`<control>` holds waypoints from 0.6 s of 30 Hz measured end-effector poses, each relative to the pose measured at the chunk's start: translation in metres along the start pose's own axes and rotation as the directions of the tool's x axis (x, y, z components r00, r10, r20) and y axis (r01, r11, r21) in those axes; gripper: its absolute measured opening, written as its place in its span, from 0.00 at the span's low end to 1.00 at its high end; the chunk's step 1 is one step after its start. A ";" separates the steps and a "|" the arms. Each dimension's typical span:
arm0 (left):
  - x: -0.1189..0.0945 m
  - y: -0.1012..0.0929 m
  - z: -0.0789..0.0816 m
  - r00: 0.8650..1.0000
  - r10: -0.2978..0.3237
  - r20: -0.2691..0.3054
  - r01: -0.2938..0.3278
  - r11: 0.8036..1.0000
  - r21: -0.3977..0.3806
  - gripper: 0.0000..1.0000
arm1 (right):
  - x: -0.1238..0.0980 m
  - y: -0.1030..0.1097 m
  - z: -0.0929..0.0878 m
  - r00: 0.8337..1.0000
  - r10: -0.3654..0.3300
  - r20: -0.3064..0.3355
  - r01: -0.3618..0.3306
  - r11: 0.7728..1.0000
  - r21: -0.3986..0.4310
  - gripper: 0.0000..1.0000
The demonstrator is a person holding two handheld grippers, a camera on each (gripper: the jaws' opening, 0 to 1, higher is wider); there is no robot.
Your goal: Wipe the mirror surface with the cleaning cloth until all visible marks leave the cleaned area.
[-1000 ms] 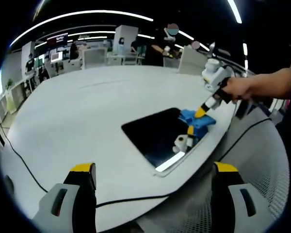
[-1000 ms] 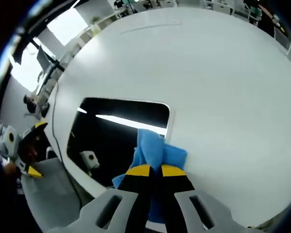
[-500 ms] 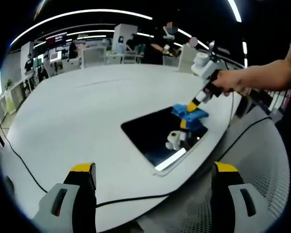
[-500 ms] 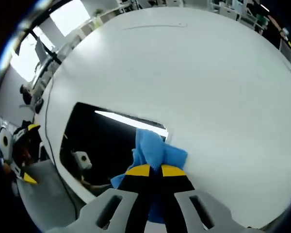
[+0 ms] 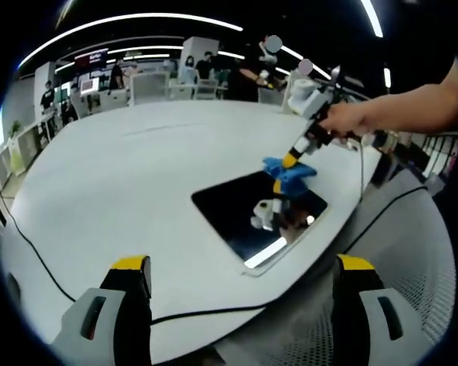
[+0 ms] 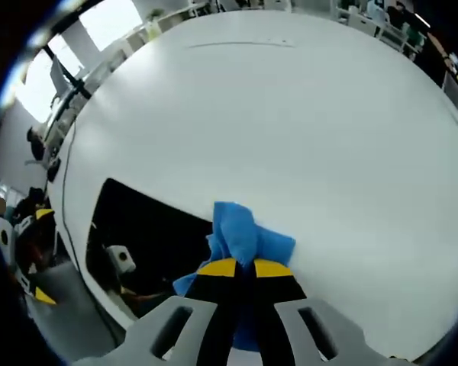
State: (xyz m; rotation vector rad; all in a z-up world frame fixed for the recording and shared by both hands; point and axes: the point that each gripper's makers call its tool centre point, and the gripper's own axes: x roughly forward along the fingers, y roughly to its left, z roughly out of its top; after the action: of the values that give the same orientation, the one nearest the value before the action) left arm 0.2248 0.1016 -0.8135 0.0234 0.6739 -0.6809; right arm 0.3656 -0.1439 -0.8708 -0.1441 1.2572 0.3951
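A dark rectangular mirror (image 5: 253,214) with rounded corners lies flat near the edge of a broad white round-edged table (image 5: 130,175); in the left gripper view it sits close to the table's near-right edge, its glass throwing back a bright strip of ceiling light along the near side; the right gripper (image 5: 291,161), held by a person's hand (image 5: 349,122), comes in from the right with its yellow-tipped black jaws clamped tight on a crumpled blue cleaning cloth (image 5: 288,168); the cloth rests at the mirror's far corner, partly over the glass and partly over the white table beside it (the gripper's reflection shows just below it in the glass); in the right gripper view the same cloth (image 6: 242,238) bunches up between the closed jaws, touching the mirror's (image 6: 145,240) right-hand edge; the left gripper (image 5: 240,301) stands with its two yellow-capped jaws wide apart and nothing between them, above the table's near edge; a thin black cable (image 5: 38,255) runs along the table's near-left part.
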 end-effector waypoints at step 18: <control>-0.002 0.000 -0.001 1.000 0.003 -0.001 -0.003 1.000 -0.007 1.00 | 0.000 0.000 0.007 1.000 -0.018 0.009 0.018 0.999 -0.034 0.01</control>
State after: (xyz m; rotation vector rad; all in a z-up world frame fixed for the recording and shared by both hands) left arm 0.2235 0.1028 -0.8130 0.0183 0.6767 -0.6762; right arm 0.3719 -0.1412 -0.8687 -0.1827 1.2403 0.4016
